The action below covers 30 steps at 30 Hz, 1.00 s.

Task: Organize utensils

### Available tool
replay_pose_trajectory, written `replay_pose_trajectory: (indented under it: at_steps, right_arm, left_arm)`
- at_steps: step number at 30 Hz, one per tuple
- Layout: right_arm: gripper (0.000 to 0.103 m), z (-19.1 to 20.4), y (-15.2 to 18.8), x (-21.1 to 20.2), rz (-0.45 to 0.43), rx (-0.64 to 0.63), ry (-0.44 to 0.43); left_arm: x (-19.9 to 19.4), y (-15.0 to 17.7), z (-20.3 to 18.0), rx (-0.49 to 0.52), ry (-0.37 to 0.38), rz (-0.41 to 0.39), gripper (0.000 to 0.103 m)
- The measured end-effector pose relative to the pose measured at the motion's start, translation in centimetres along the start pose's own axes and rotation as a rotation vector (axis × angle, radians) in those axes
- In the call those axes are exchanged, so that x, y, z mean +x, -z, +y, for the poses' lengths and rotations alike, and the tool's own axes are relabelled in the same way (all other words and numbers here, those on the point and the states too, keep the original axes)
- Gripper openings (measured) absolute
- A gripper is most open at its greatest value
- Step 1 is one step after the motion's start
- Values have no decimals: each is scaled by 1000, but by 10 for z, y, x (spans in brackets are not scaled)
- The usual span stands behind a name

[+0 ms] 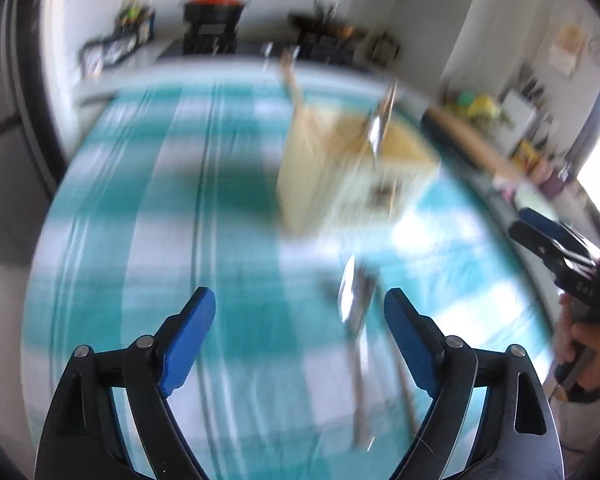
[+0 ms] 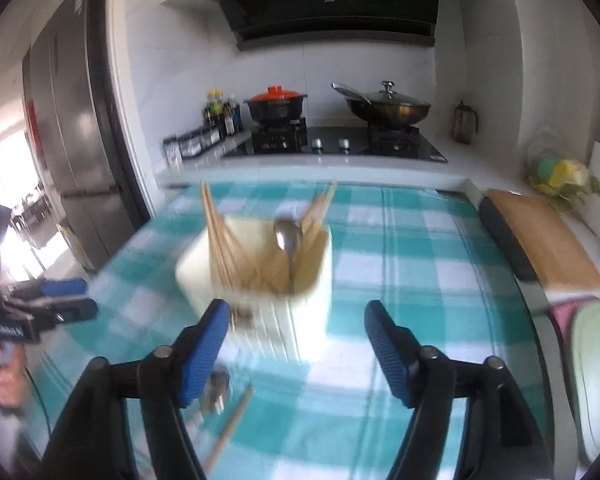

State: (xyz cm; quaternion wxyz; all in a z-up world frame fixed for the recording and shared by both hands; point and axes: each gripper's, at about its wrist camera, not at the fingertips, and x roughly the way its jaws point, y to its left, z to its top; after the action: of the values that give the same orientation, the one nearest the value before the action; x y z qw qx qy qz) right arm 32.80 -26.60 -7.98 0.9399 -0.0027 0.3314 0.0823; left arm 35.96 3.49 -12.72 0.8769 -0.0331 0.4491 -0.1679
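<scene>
On the side of the left tool (image 2: 66,302), seen from the right wrist, a white label carries lettering too blurred to read; the housing of the right tool (image 1: 540,226), seen from the left wrist, bears small pale characters, also unreadable. The left tool (image 1: 300,312) stands wide over the teal-and-white checked cloth (image 1: 148,200) on the table, with a metal spoon (image 1: 354,304) lying on the cloth inside the gap, nearer the right finger (image 1: 410,340) and untouched by either pad. The right tool (image 2: 296,320) is also wide, gripping nothing; the cream utensil holder (image 2: 312,304) stands just ahead of it, filled with wooden chopsticks (image 2: 220,236) and an upright spoon (image 2: 288,240). Below its left finger (image 2: 204,352) a loose chopstick (image 2: 232,426) and a blurred metal piece (image 2: 216,392) lie on the cloth. The cloth is open left of the holder and toward the far table edge. Only the right wrist view shows clearly the hob with a red-lidded pot (image 2: 276,104) and a wok (image 2: 388,106), plus a wooden cutting board (image 2: 544,240) at the right edge; the left view is heavily smeared.
</scene>
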Motion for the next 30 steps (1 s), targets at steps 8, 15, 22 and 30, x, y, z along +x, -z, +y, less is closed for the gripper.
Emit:
replay_pose_trajectory:
  at_steps: [8, 15, 22, 30]
  right_arm:
    - [77, 4, 143, 32, 236, 23, 182]
    - [90, -28, 110, 81, 247, 105, 197]
    - [103, -39, 96, 110, 262, 106, 181]
    - [103, -38, 96, 110, 262, 101, 186]
  left_arm:
    - [33, 61, -15, -24, -107, 64, 87]
    - [63, 20, 2, -62, -229, -51, 87]
    - [108, 18, 29, -53, -285, 16, 94]
    - [108, 24, 30, -61, -300, 0, 103]
